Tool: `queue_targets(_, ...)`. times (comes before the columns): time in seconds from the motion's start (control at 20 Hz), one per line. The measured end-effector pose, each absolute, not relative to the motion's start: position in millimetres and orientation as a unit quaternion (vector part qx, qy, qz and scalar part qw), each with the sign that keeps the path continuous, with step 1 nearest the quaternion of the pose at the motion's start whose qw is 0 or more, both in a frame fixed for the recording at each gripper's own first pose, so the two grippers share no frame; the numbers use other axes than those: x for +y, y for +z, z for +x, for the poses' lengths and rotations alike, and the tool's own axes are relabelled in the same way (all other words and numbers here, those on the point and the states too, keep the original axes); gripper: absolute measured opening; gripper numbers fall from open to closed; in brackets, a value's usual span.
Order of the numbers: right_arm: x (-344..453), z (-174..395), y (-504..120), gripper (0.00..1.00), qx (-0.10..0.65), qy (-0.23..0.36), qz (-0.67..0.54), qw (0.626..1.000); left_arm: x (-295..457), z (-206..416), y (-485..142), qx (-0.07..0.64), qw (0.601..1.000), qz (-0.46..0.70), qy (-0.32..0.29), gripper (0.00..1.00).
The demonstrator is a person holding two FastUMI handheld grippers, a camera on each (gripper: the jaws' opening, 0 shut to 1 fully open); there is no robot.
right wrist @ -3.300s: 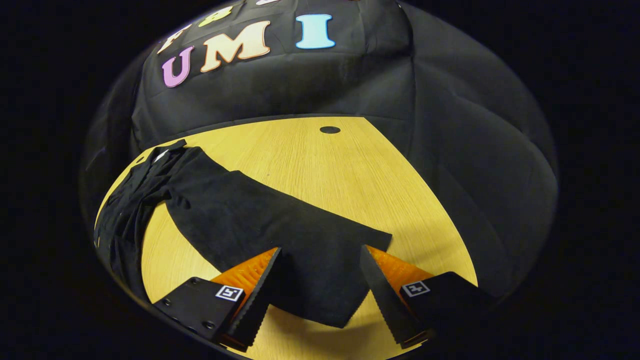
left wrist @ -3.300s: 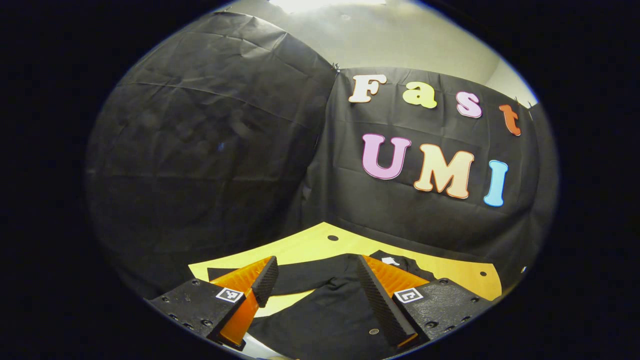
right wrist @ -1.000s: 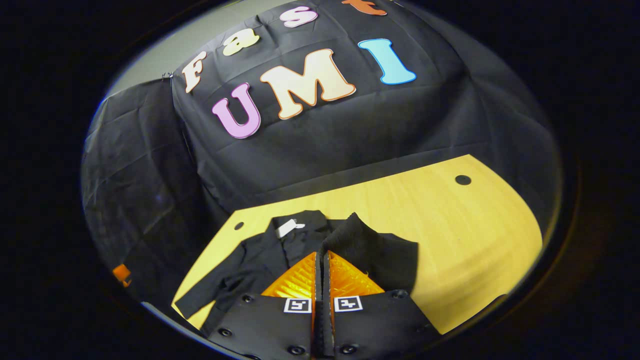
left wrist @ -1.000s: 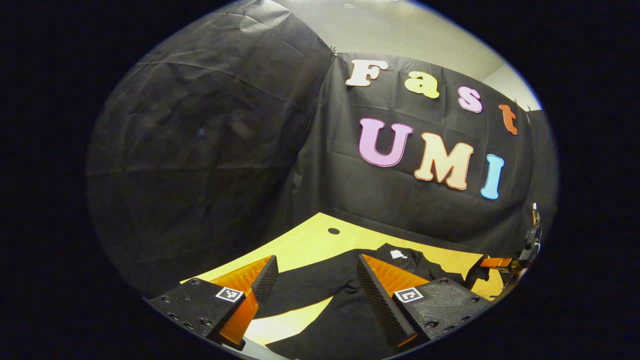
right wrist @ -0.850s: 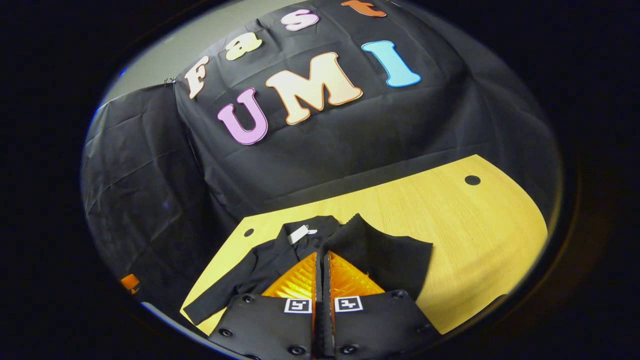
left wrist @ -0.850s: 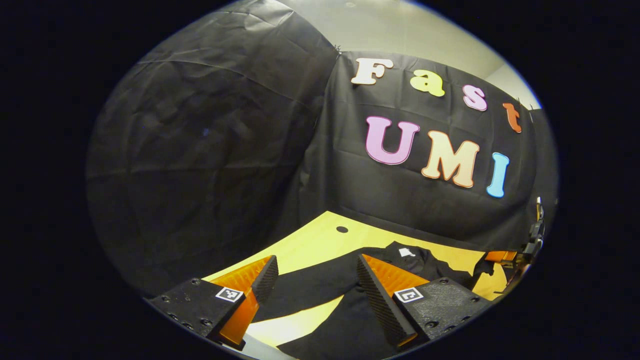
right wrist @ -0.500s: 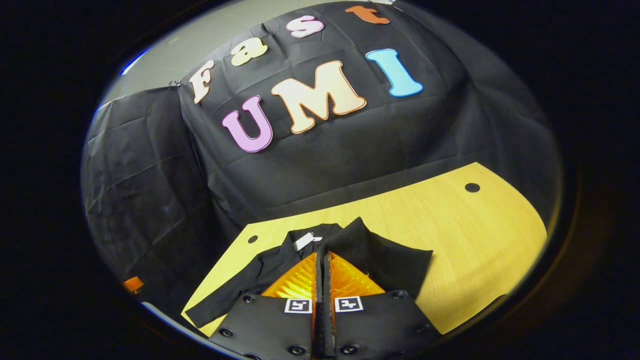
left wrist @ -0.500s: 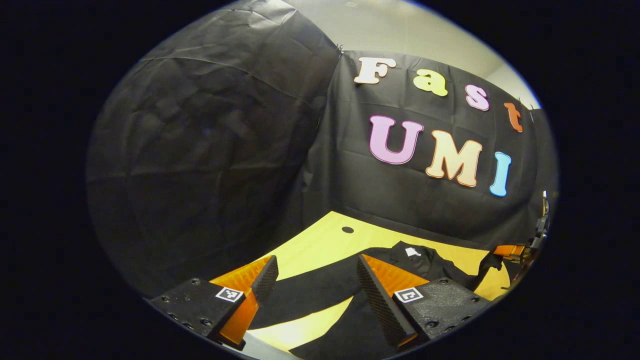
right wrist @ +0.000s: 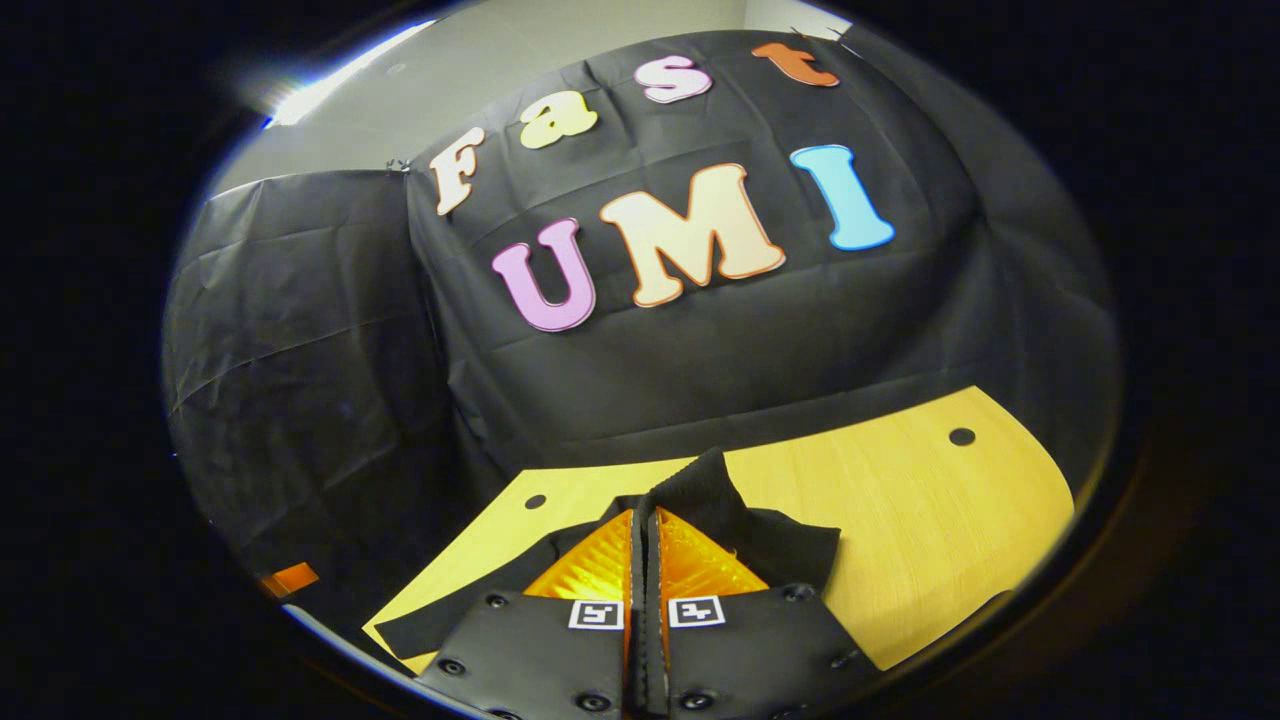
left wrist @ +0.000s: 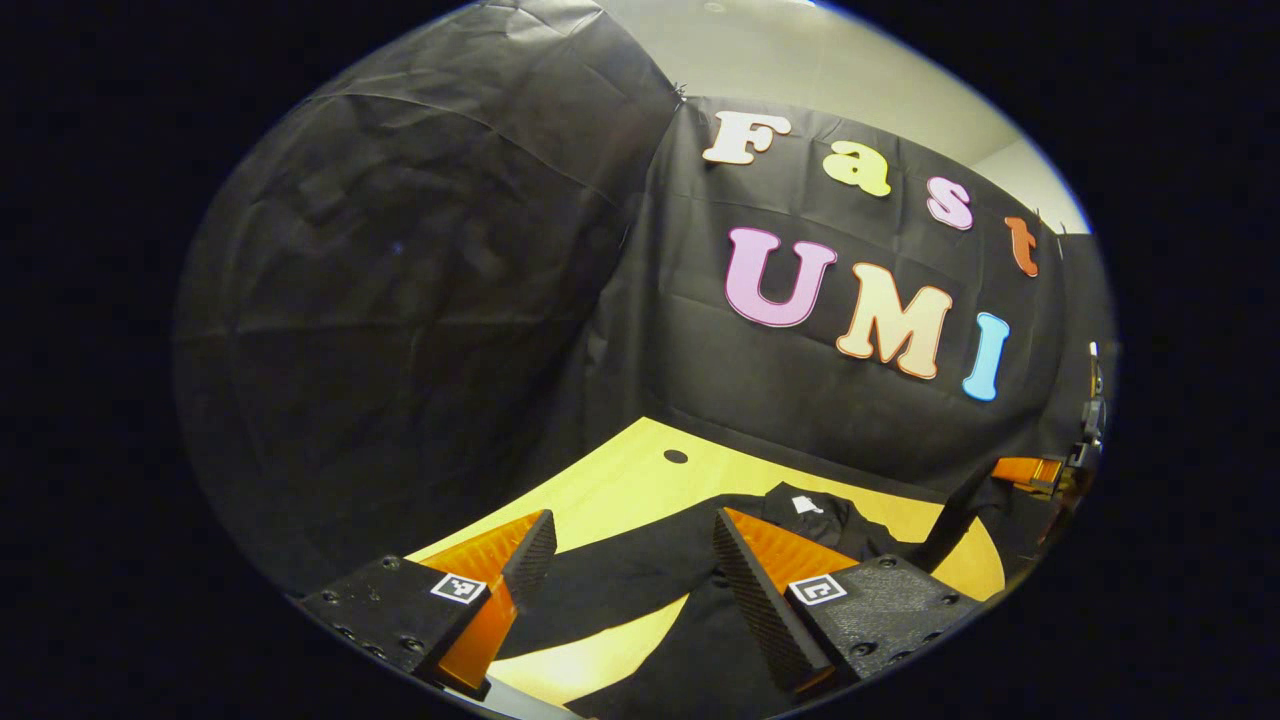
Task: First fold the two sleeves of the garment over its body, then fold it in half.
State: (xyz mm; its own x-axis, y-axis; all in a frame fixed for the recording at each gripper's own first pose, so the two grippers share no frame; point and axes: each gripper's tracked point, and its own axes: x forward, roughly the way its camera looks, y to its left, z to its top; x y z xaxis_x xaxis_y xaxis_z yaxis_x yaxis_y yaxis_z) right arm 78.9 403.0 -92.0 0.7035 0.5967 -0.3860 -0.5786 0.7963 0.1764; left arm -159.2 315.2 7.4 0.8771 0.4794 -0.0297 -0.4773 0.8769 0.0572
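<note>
My right hand-held gripper (right wrist: 645, 515) is clamped shut on the cuff of the garment's right sleeve (right wrist: 700, 490), which now rides higher off the table (right wrist: 900, 500) than half a second ago; the sleeve climbs steeply to the pinch. From the left gripper view, that same gripper (left wrist: 1025, 470) sits at the far right edge with dark cloth hanging from it. My left hand-held gripper (left wrist: 625, 545) hovers wide open, holding nothing, over the black garment (left wrist: 640, 580) lying on the yellow table (its collar tag (left wrist: 803, 505) faces up). The other sleeve lies flat between the open fingers. I judge the first sleeve fold is under way, not yet laid over the body.
</note>
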Motion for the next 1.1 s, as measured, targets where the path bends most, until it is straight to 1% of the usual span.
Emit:
queue_targets(0.05, 415.5, 78.4, -88.8, 0.07, 0.213, 0.328, 0.010, 0.920, 318.7, -160.7, 7.6, 0.021, 0.968, 0.023, 0.249, 0.92)
queue_targets(0.1, 430.1, 74.2, -88.1, 0.02, 0.211, 0.339, 0.001, 0.917, 321.7, -162.7, 7.0, 0.021, 0.967, 0.020, 0.251, 0.92)
queue_targets(0.15, 447.3, 70.7, -87.0, 0.02, 0.208, 0.352, -0.007, 0.913, 325.5, -165.4, 6.7, 0.022, 0.966, 0.017, 0.257, 0.92)
queue_targets(0.2, 461.9, 67.9, -87.0, 0.02, 0.207, 0.363, -0.015, 0.909, 328.8, -167.5, 5.9, 0.023, 0.965, 0.016, 0.261, 0.94)
queue_targets(0.25, 478.6, 65.6, -88.3, 0.00, 0.207, 0.375, -0.024, 0.903, 333.7, -170.6, 4.4, 0.025, 0.964, 0.016, 0.266, 0.92)
queue_targets(0.3, 496.1, 62.6, -92.0, 0.02, 0.208, 0.387, -0.032, 0.898, 336.9, -173.4, 4.1, 0.026, 0.963, 0.017, 0.269, 0.93)
queue_targets(0.4, 529.3, 61.1, -106.5, 0.01, 0.221, 0.408, -0.035, 0.885, 346.3, -178.3, -1.4, 0.032, 0.960, 0.026, 0.278, 0.94)
queue_targets(0.45, 543.5, 57.6, -114.7, 0.05, 0.228, 0.416, -0.031, 0.880, 350.3, -181.0, -4.6, 0.037, 0.958, 0.029, 0.282, 0.92)
queue_targets(0.5, 555.2, 56.0, -123.7, 0.02, 0.237, 0.421, -0.029, 0.875, 353.9, -182.8, -7.7, 0.042, 0.957, 0.029, 0.286, 0.92)
queue_targets(0.55, 566.4, 55.1, -131.6, 0.02, 0.243, 0.427, -0.026, 0.871, 356.4, -184.4, -10.2, 0.044, 0.956, 0.029, 0.288, 0.94)
queue_targets(0.6, 576.4, 55.2, -143.2, 0.05, 0.253, 0.430, -0.024, 0.866, 359.7, -185.9, -12.9, 0.049, 0.955, 0.029, 0.290, 0.94)
queue_targets(0.65, 586.2, 53.7, -155.2, 0.02, 0.261, 0.435, -0.019, 0.861, 364.8, -187.6, -17.5, 0.054, 0.954, 0.030, 0.293, 0.92)
queue_targets(0.7, 594.5, 53.9, -167.1, 0.05, 0.273, 0.437, -0.011, 0.857, 370.8, -189.1, -22.1, 0.059, 0.953, 0.032, 0.295, 0.93)
queue_targets(0.75, 601.4, 55.1, -180.6, 0.02, 0.283, 0.439, -0.007, 0.853, 376.8, -190.1, -26.7, 0.064, 0.952, 0.035, 0.297, 0.94)
queue_targets(0.9, 617.0, 66.3, -214.0, 0.00, 0.296, 0.437, -0.004, 0.849, 394.5, -192.0, -41.6, 0.079, 0.948, 0.048, 0.303, 0.92)
queue_targets(0.95, 623.1, 68.9, -225.7, 0.02, 0.302, 0.438, 0.000, 0.846, 401.3, -192.0, -46.6, 0.086, 0.947, 0.052, 0.306, 0.92)
queue_targets(1.05, 633.2, 73.4, -238.6, 0.02, 0.306, 0.442, 0.013, 0.843, 411.1, -192.8, -60.5, 0.100, 0.944, 0.055, 0.310, 0.94)
queue_targets(1.1, 635.3, 75.6, -243.4, 0.05, 0.305, 0.441, 0.017, 0.844, 415.4, -191.1, -67.8, 0.108, 0.943, 0.052, 0.312, 0.94)
